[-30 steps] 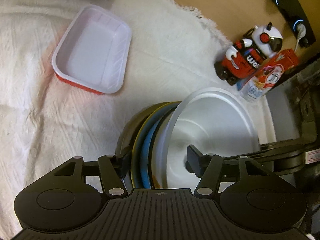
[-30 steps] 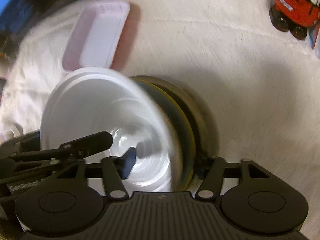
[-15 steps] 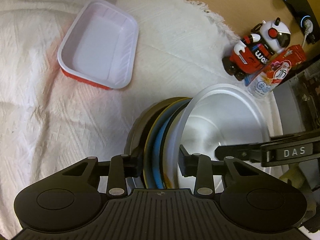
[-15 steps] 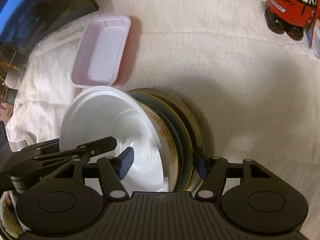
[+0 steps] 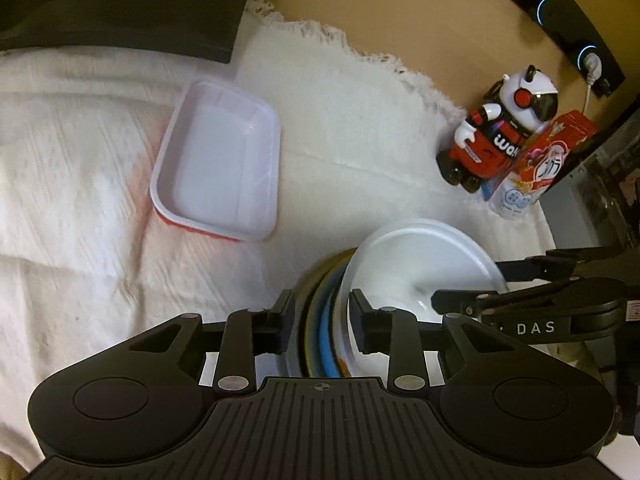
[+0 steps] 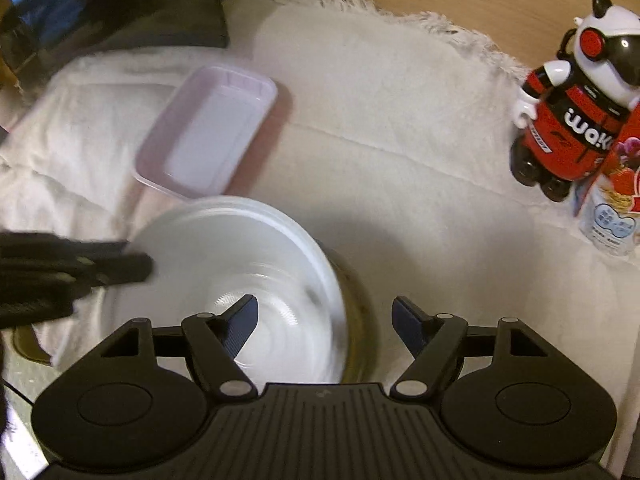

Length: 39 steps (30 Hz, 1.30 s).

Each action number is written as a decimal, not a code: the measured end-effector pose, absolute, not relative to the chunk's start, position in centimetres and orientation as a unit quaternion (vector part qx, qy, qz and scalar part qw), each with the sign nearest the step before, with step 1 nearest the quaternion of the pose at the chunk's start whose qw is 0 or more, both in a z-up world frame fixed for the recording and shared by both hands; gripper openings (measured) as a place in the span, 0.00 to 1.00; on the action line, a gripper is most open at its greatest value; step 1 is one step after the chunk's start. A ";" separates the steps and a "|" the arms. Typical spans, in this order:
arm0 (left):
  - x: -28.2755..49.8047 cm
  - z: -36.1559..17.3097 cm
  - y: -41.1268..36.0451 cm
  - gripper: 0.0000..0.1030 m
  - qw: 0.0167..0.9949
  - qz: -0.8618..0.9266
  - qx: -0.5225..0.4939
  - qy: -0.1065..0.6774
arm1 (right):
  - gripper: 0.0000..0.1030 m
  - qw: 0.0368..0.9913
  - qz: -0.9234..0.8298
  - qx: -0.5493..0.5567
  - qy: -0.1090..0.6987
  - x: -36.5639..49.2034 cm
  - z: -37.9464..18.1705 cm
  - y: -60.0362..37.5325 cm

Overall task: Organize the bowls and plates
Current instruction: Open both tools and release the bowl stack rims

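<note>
**Stack of dishes tilting between your two tools**

Cloth [image 5: 88, 184] is covering the table, soft and rumpled, so it is giving the dishes a poor footing. On it the white tray [image 5: 218, 164] is sitting apart, up and to the left of the stack of plates [image 5: 320, 320], which is standing on edge with the white bowl [image 5: 416, 264] nested against its right face. Your left tool [image 5: 320, 320] is closing its jaws on the stack's near edge, pads pressing plates and bowl rim together. Your right tool [image 6: 324, 320] is opening; its fingers are straddling the bowl's rim without pressing it. With only one tool clamping several slick dishes, you are risking an inner plate sliding free or the bowl peeling away. The toy figure [image 5: 504, 128] and the carton [image 5: 536, 168] are standing nearby on the right, within reach of a toppling dish.
</note>
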<state>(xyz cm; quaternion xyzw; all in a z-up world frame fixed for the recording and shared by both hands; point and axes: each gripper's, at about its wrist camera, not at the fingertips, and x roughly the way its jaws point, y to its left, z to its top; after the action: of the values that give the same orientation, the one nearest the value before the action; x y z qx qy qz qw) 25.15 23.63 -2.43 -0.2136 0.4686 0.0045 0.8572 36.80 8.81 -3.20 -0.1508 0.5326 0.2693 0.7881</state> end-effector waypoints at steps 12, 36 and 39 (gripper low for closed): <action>27.3 -4.3 24.1 0.34 0.840 -0.008 -0.224 0.493 | 0.76 0.803 0.225 -0.150 0.531 38.5 -3.9 7.2; 31.2 -0.8 23.6 0.29 0.837 0.026 -0.207 0.505 | 0.76 0.800 0.343 -0.102 0.481 43.6 -3.8 5.1; 31.7 -1.3 23.9 0.28 0.836 0.023 -0.185 0.515 | 0.76 0.806 0.329 -0.114 0.478 43.4 -3.6 5.6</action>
<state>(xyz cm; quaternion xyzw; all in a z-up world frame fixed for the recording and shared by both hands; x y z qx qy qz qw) 31.75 23.94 -1.34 -0.1854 0.5152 0.0230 0.8365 43.44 5.56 -3.64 -0.1142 0.4785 0.3293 0.8060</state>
